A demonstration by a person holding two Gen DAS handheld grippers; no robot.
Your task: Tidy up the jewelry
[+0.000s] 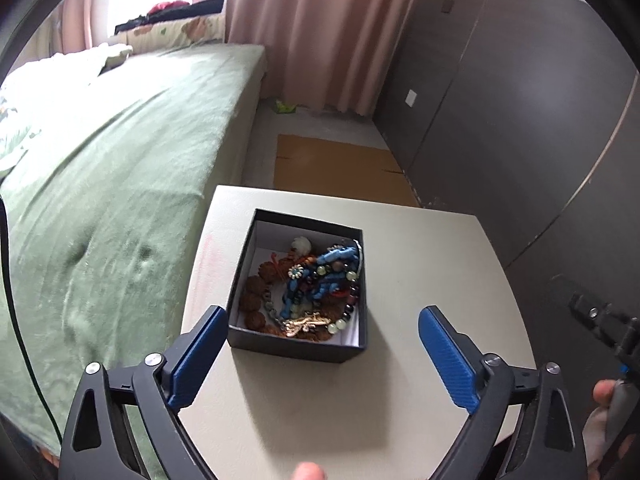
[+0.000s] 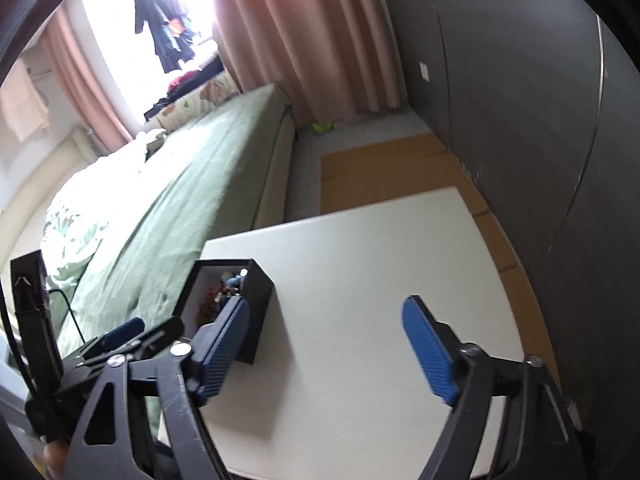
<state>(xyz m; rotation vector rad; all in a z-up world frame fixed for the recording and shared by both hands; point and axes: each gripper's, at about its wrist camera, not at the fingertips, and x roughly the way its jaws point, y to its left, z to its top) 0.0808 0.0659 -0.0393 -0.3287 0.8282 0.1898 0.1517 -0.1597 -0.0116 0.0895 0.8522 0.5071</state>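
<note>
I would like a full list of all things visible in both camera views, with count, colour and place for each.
box: one, black, white inside, on the table's left part
jewelry: a tangled heap, blue, brown, green and gold, inside the box
table: one, cream, beside the bed
bed: one, green cover, left of the table
curtain: pink, behind the bed
cardboard: one flat brown sheet, on the floor beyond the table
wardrobe: dark grey, right
left gripper: open, before the box
right gripper: open, right of the box

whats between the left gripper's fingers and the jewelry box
Nothing but bare table. In the left wrist view the left gripper, open and empty, sits just short of the black box of jewelry, its left pad beside the box's near corner.
</note>
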